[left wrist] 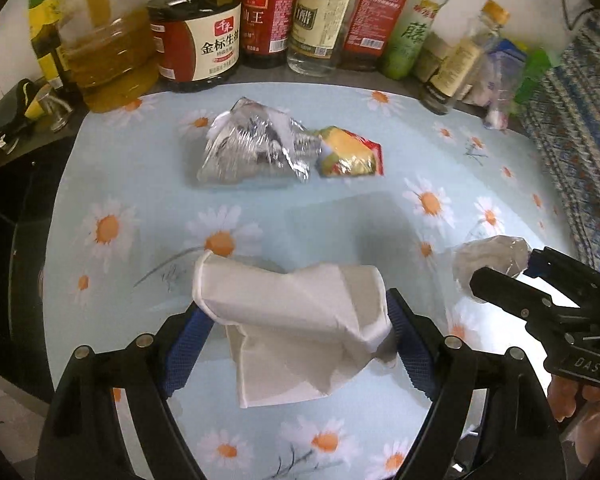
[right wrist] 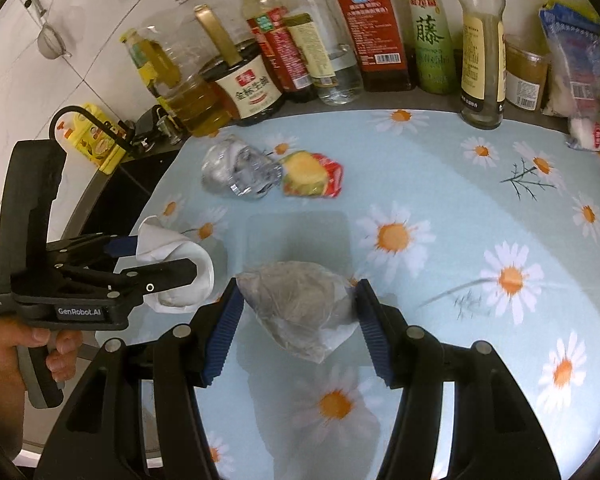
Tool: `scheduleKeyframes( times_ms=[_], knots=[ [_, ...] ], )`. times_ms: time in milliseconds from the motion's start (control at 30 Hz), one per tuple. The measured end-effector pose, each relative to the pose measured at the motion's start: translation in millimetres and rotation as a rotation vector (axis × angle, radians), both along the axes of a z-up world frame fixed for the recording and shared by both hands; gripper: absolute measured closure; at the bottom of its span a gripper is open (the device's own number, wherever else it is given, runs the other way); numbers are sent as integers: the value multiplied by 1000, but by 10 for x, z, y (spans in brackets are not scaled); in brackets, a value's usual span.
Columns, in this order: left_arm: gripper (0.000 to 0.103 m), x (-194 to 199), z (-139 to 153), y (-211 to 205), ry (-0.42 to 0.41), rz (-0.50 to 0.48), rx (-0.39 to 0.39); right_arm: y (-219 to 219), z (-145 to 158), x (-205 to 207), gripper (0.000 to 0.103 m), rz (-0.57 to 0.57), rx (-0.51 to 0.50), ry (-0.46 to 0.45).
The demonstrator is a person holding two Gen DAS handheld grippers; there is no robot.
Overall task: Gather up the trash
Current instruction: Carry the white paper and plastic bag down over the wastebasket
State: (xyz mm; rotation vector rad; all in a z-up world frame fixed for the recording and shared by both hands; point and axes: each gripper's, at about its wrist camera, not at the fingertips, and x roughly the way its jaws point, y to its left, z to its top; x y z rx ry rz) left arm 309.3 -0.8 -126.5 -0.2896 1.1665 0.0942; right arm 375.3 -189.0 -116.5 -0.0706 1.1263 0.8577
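Note:
My left gripper (left wrist: 296, 316) is shut on a crumpled white paper tissue (left wrist: 296, 320), held above the daisy-print tablecloth (left wrist: 140, 184); part of the tissue droops below the blue pads. My right gripper (right wrist: 300, 312) is shut on a crumpled clear plastic bag with grey-brown content (right wrist: 300, 312), also lifted off the cloth. Each gripper shows in the other's view: the right gripper (left wrist: 500, 268) with the bag at right, the left gripper (right wrist: 168, 264) with the tissue (right wrist: 180, 276) at left. Farther back on the cloth lie a crumpled silver wrapper (left wrist: 252, 148) (right wrist: 236, 172) and a yellow-red snack wrapper (left wrist: 350, 152) (right wrist: 310, 174), touching each other.
A row of sauce, oil and vinegar bottles (left wrist: 216, 36) (right wrist: 380, 40) lines the back of the table. Bagged packets (right wrist: 576, 80) sit at the back right. A black stove area (left wrist: 12, 200) lies left of the cloth. A patterned fabric (left wrist: 572, 120) is at right.

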Motion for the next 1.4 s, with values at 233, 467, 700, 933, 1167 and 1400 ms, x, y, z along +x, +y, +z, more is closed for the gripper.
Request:
scheduleKeyframes(
  times_ms=[233,467,700,933,1167,1400],
  knots=[
    [21,-463,134,-1,-64,-31,-33,15,154,-494,46,-46,-14,-35],
    [21,-909,218,-7,-106,-54,-56,16,231,-974,46,-81,-13,-49],
    [21,-1412,221,12,-129,-79,-75,30,276,-1515,46,-109,-12,-70],
    [21,-1853,185,88,-140,-87,-94,72,286,-1967,46,-128,2,-62],
    [21,-2195,114,153,-133,-86,-115,133,217,-2290,45,-132,-7,-51],
    [21,-2412,-28,224,-106,-82,-132,214,64,-2511,45,-126,-27,-21]
  ],
)
